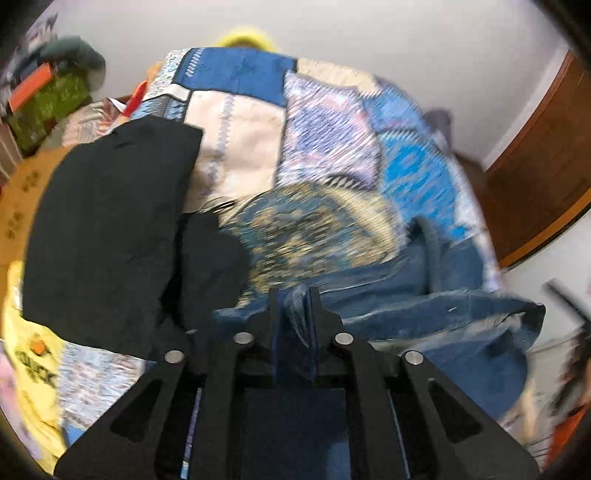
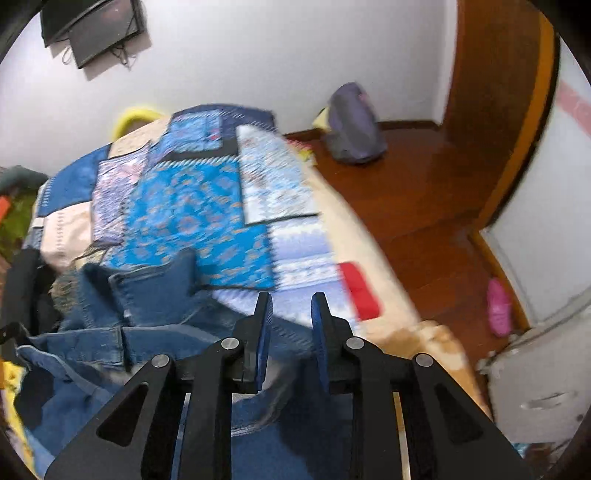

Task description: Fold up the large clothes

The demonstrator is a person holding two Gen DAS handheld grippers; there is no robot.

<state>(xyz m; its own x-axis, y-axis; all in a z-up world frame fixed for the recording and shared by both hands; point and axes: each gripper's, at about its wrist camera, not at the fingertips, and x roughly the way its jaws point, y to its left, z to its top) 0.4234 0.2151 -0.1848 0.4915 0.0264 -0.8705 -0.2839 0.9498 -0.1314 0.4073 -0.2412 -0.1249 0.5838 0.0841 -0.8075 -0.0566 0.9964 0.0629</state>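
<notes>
Blue denim jeans (image 1: 424, 306) lie bunched on a bed with a blue patchwork quilt (image 1: 325, 140). My left gripper (image 1: 294, 295) is shut on a fold of the jeans, with denim pinched between the fingers. In the right wrist view the jeans (image 2: 147, 306) lie to the left and under my right gripper (image 2: 291, 306), which is open a little above the denim and holds nothing. A black garment (image 1: 110, 236) lies on the bed left of the jeans.
A yellow printed cloth (image 1: 33, 354) lies at the bed's near left. The wooden floor (image 2: 424, 192) runs right of the bed, with a grey-purple bag (image 2: 352, 125), a pink slipper (image 2: 498, 306) and a white drawer unit (image 2: 543, 391). A dark screen (image 2: 96, 26) hangs on the wall.
</notes>
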